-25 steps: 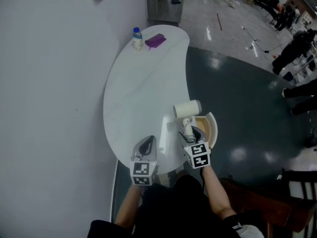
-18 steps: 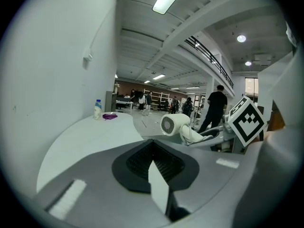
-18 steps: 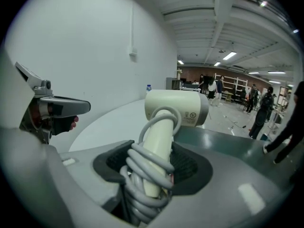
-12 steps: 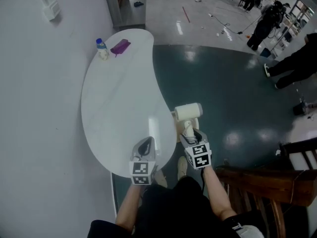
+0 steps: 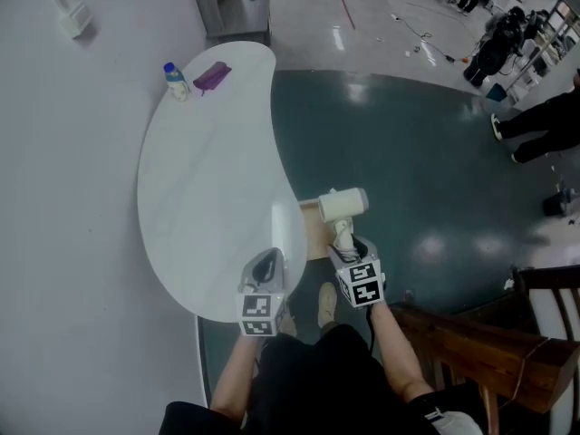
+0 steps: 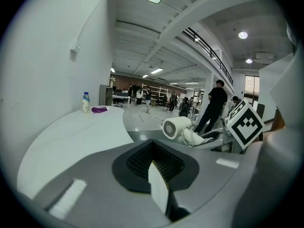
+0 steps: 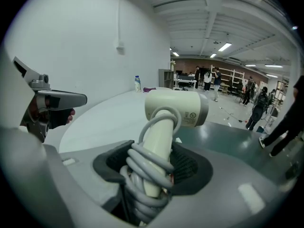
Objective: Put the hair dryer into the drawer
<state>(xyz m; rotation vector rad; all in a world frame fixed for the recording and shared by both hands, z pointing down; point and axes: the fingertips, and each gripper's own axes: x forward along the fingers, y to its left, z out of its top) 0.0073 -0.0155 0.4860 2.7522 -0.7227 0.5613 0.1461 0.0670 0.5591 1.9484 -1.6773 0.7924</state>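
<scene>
Right hand-held gripper (image 7: pixel 152 171) grips the cream hair dryer (image 7: pixel 176 107) by its cord-wound handle.

Bottle (image 5: pixel 175 81) on table (image 5: pixel 204 207), drawer (image 5: pixel 314 232) at right

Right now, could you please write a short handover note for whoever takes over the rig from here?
Left gripper: jaws together, nothing in them, held above the near end of the white table.
Right gripper: shut on the handle of the hair dryer, with the cord wound round that handle.
Drawer: open, showing at the table's right edge. The dryer is held up over its right side, not inside.
Done: dryer in hand, drawer open.
Left: lower the dryer into the drawer and release it.
</scene>
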